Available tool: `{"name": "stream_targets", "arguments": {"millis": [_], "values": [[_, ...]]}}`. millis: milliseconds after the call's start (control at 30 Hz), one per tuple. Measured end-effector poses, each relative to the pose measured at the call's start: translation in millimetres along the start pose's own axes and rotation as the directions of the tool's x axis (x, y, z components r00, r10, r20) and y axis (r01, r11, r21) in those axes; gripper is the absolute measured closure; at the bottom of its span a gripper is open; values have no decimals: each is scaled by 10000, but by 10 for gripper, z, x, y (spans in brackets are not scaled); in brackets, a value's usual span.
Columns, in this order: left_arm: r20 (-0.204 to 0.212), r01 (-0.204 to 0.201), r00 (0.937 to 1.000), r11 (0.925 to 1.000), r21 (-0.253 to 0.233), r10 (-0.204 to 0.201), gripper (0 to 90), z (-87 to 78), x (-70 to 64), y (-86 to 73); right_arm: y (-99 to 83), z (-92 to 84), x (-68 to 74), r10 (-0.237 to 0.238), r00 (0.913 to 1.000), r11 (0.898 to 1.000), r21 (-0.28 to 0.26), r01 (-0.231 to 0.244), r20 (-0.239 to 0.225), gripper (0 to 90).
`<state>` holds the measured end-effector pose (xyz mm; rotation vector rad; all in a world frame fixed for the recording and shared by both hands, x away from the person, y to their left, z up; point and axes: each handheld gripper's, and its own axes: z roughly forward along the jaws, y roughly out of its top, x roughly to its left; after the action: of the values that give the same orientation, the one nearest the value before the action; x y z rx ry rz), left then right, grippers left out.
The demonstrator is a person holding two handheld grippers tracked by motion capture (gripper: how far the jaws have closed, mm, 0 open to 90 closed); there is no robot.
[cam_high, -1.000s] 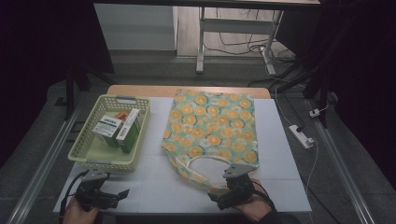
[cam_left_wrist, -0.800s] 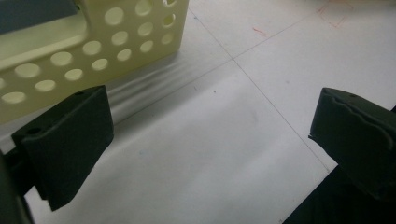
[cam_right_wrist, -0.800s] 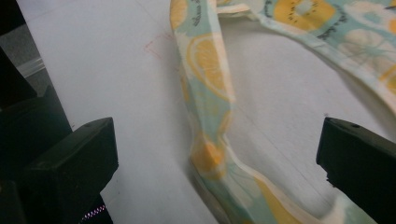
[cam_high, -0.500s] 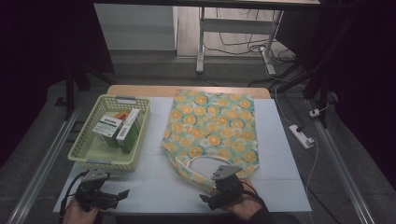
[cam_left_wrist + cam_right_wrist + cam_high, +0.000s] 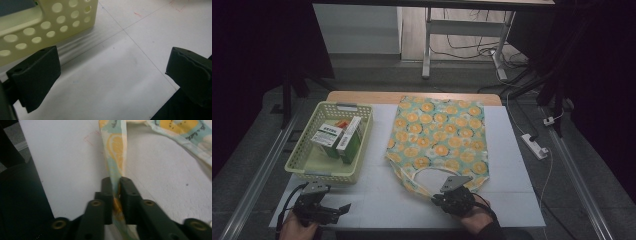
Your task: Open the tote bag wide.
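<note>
Right gripper (image 5: 115, 187) has just been closing its jaws, and they now pinch a handle strap (image 5: 115, 152) of the fruit-print tote bag (image 5: 439, 140); the strap runs straight up from between the pads toward 12 o'clock in the right gripper view. A second ago, in the high view, that gripper sat at the bag's near edge with nothing clamped. My reading is that the grasp is made and the bag can now be lifted or pulled open by that strap.

From above, the bag lies flat on the white table (image 5: 512, 200), its handles at 6 o'clock. At about 9 o'clock from it stands a pale green basket (image 5: 302, 167) holding small boxes (image 5: 338, 139). Left gripper (image 5: 112, 75) hangs with jaws wide apart and empty, the basket's wall at 11 o'clock. Nothing blocks the bag; the thin strap could slip from the pads.
</note>
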<state>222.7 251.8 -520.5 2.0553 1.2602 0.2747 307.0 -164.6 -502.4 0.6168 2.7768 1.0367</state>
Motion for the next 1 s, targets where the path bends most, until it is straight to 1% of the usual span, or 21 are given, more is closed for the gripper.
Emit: {"name": "stream_targets", "arguments": {"millis": [67,233,300,400,733,800,900,967,1000], "values": [[6,7,10000,10000,5,-7,0,0,1,0,21,-32,10,-56,10000,9999,-143,56,-11,881],[12,18,10000,10000,-3,-18,0,1,2,0,98,-113,14,-84,9999,9992,-400,78,-149,884],[9,34,10000,10000,10,-34,0,0,3,0,124,-129,4,-44,9994,9993,-378,31,-332,883],[14,43,10000,10000,2,-43,0,0,4,-1,138,-137,-24,75,9990,9992,-388,-92,-430,877],[10,62,10000,10000,33,-62,0,3,6,1,154,-208,-79,210,9983,9986,-478,-236,-535,871],[12,61,10000,10000,37,-61,0,4,6,1,158,-206,-86,245,9981,9987,-429,-269,-557,865],[9,72,10000,10000,44,-72,0,4,7,1,136,-142,-105,316,9974,9993,-156,-327,-653,857],[6,70,10000,10000,50,-70,0,5,7,1,117,-99,-106,355,9967,9994,-19,-358,-733,831],[6,70,10000,10000,50,-70,0,5,7,1,111,-81,-105,360,9965,9993,40,-358,-759,838]]}}
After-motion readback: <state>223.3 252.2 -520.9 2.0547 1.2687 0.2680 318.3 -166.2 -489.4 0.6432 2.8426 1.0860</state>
